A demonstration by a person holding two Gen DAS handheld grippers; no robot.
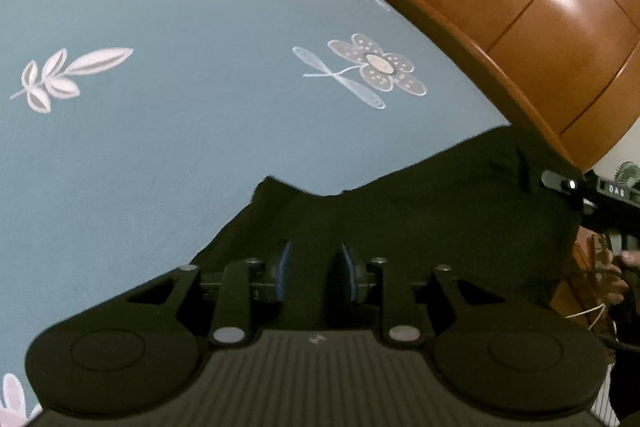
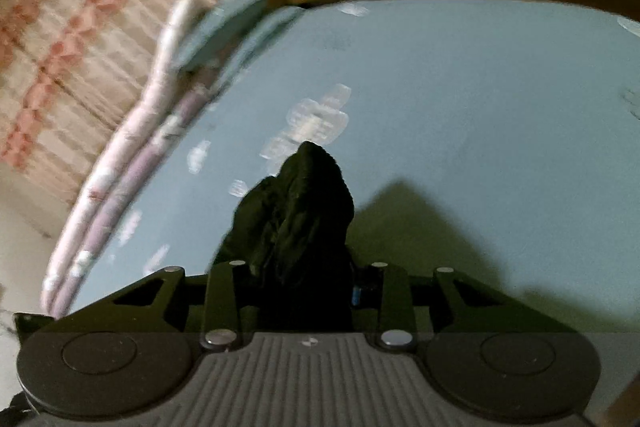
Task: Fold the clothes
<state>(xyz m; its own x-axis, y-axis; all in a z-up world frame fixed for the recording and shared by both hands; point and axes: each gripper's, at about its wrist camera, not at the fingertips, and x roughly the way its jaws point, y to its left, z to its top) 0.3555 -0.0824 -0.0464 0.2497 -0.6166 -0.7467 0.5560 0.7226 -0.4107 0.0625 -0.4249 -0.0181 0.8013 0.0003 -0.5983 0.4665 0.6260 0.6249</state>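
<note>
A black garment [image 1: 440, 207] lies spread on the blue floral bed sheet [image 1: 180, 155], reaching toward the wooden bed frame. My left gripper [image 1: 316, 267] hovers over its near edge, open, blue pads [image 1: 285, 267] apart, with only dark cloth showing through the gap. In the right wrist view my right gripper [image 2: 308, 283] is shut on a bunched fold of the black garment [image 2: 300, 211], which sticks up and forward from between the fingers above the sheet [image 2: 480, 107]. The right gripper's body [image 1: 596, 191] also shows at the right edge of the left wrist view, beside the garment's far side.
A glossy wooden bed frame [image 1: 520, 11] curves along the sheet's right side. A hand [image 1: 618, 267] is at the right edge. Pink and lilac bedding [image 2: 132, 155] hangs off the bed's left edge beside a folded blue cloth [image 2: 224, 27], with patterned floor tiles [image 2: 60, 39] beyond.
</note>
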